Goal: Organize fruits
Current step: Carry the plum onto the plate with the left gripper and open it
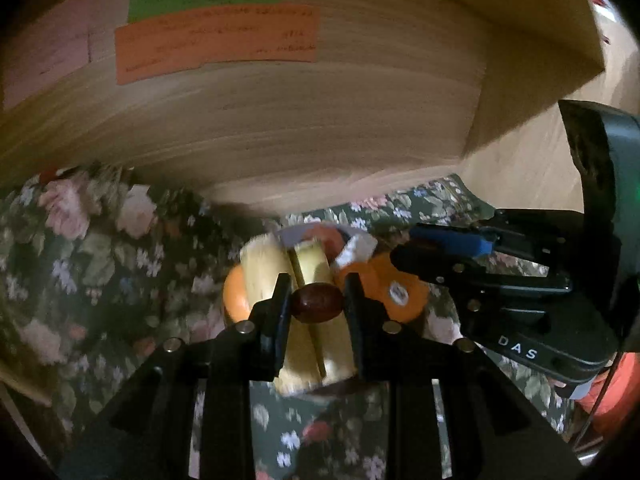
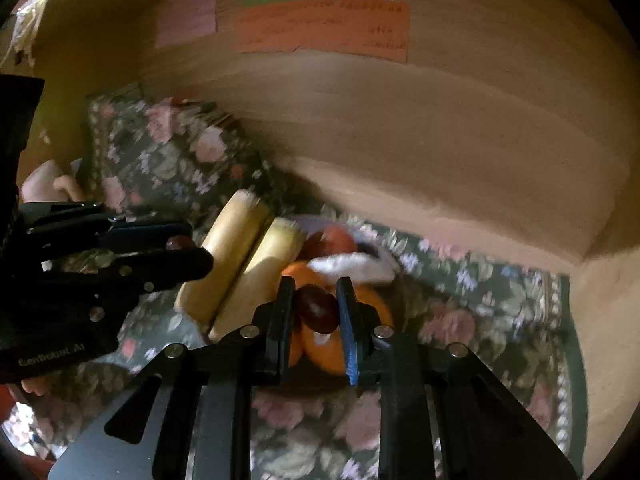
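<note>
My left gripper is shut on a small dark red fruit and holds it above two yellow bananas. It also shows at the left of the right wrist view. My right gripper is shut on another dark red fruit above the oranges. It also shows in the left wrist view. Oranges lie beside the bananas, with a red fruit and a white wrapper behind them.
The fruit pile rests on a dark floral cloth. A wooden cabinet wall with green and orange paper notes stands just behind. A pink note is stuck to the left of them.
</note>
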A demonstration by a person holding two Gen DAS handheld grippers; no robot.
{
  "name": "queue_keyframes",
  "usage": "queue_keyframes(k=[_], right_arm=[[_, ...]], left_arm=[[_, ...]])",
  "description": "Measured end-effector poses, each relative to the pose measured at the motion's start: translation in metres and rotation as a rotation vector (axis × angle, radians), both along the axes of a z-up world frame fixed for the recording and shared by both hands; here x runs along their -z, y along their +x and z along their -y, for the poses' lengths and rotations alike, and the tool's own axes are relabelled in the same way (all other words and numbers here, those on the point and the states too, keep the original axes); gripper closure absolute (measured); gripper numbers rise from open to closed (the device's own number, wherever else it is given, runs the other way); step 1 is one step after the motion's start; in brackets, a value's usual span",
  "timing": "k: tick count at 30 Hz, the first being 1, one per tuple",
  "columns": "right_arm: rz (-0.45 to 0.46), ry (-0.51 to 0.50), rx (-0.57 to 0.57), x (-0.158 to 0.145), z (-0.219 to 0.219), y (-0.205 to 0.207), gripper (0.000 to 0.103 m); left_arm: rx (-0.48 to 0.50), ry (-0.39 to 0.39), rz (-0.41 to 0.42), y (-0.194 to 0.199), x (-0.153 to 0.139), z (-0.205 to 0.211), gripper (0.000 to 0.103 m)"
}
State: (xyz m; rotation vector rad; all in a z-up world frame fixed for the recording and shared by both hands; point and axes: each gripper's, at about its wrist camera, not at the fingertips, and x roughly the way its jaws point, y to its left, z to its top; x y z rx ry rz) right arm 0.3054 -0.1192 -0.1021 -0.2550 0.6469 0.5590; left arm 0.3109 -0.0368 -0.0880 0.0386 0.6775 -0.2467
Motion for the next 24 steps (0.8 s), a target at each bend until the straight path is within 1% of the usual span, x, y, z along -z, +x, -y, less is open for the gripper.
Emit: queue_keyframes(k=[2,5,9,11,12,15,17,18,19,20,24], right_arm=[[0.004,-0.001,0.003,-0.002,-0.002,0.009,0.084],[-0.006,-0.012,0.007,-0.001,-0.007,0.023,0.084],[-0.036,-0.033,-0.004,0.008,-0.015,0.038,0.084],[-0.040,-0.049,-0.002,0.013,-0.016,0.042,0.084],[-0.047,-0.056,0.000,0.016,-0.017,0.044,0.084],[-0.083,-0.060,-0.003,0.022,-0.017,0.050,0.083],[-0.084,-0.063,0.001,0.022,-0.017,0.049,0.076],[-0.078,-0.060,0.003,0.021,-0.016,0.048,0.073],[-0.073,-0.052,0.004,0.018,-0.014,0.046,0.066],[-0.066,-0.045,0.007,0.016,-0.012,0.044,0.061],[-0.029,-0.024,0.012,0.001,-0.006,0.030,0.060]], left_arm=[[0.005,-0.020,-0.013,0.013,0.000,-0.001,0.077],[0.011,-0.028,-0.023,0.026,-0.001,-0.002,0.077],[0.006,-0.047,-0.035,0.040,0.004,-0.005,0.077],[0.009,-0.065,-0.040,0.041,0.002,-0.008,0.077],[0.012,-0.087,-0.053,0.042,0.002,-0.007,0.076],[0.016,-0.081,-0.051,0.044,0.002,-0.006,0.073],[0.014,-0.086,-0.050,0.042,0.000,-0.006,0.070],[0.013,-0.089,-0.048,0.041,-0.001,-0.006,0.066],[0.009,-0.089,-0.044,0.040,-0.003,-0.006,0.061],[0.001,-0.086,-0.034,0.037,-0.005,-0.007,0.060],[-0.022,-0.091,0.006,0.023,-0.019,-0.013,0.060]])
